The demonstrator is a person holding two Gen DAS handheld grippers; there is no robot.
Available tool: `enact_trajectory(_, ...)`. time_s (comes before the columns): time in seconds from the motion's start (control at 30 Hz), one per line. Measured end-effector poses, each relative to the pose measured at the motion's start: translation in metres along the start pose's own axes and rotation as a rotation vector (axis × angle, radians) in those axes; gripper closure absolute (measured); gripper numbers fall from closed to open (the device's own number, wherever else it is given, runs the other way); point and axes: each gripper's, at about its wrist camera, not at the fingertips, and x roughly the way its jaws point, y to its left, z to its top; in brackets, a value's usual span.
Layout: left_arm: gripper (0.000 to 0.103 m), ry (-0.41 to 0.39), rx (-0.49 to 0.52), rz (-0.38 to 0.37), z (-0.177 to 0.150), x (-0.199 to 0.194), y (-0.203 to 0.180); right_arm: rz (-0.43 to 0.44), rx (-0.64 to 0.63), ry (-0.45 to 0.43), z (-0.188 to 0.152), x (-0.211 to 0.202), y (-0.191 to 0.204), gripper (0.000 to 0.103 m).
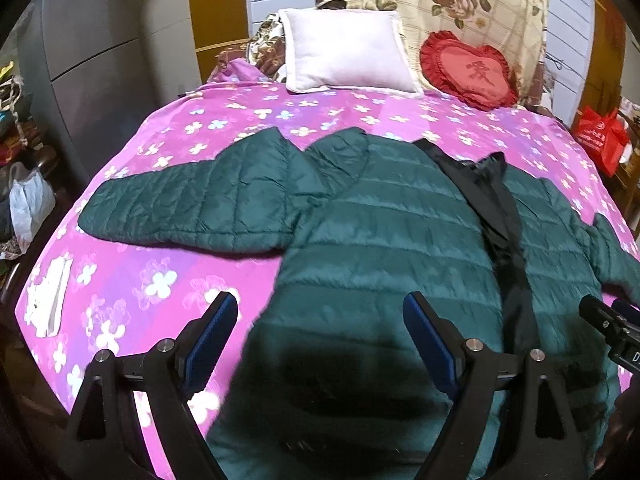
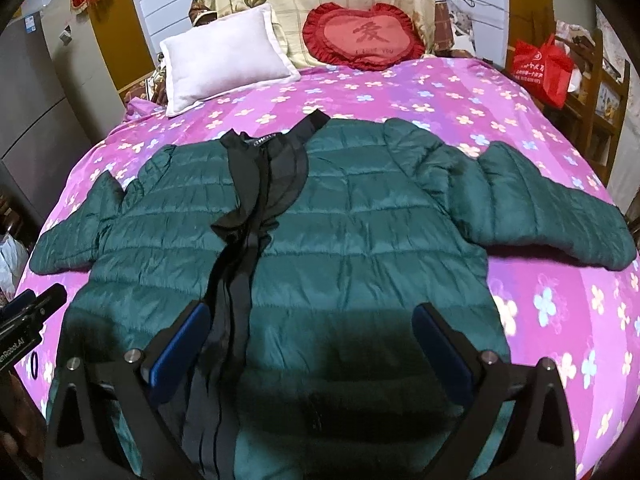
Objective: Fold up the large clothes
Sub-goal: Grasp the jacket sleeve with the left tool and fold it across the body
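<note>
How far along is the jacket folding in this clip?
Done: the green jacket lies spread flat on the pink bedsheet, front up, both sleeves out to the sides. In hand: nothing; the left gripper and right gripper hover open above its hem. Left: every fold, sleeves and body.

Left gripper [image 1: 320,336] and right gripper [image 2: 312,344]: matte black angular frames, each with two fingers faced with blue ribbed pads [image 1: 212,340], silver round screws [image 1: 474,345] at the joints, white lettering [image 2: 12,354] on the housing.
</note>
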Motion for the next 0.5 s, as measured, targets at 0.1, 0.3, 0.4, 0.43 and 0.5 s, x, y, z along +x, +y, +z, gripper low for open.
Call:
enact_trajectory(0.1,0.036,0.002,-0.009,0.012,0.007,0.009,0.007,-0.006,-0.014,0.006,0.007,0.009,0.005,0.0)
enact_trajectory(0.3,0.036,0.001,-0.033,0.033,0.019,0.025,0.022,-0.005,-0.025,0.029,0.015,0.028,0.012,0.0)
enact_trajectory(0.4,0.036,0.004,-0.03,0.047,0.023,0.033,0.027,-0.006,-0.029,0.029,0.018,0.035,0.015,0.0)
enact_trajectory(0.43,0.036,0.004,-0.029,0.052,0.023,0.035,0.029,-0.006,-0.029,0.031,0.019,0.037,0.016,0.0)
enact_trajectory(0.5,0.036,0.004,-0.032,0.061,0.025,0.04,0.033,-0.004,-0.029,0.033,0.02,0.042,0.017,0.0)
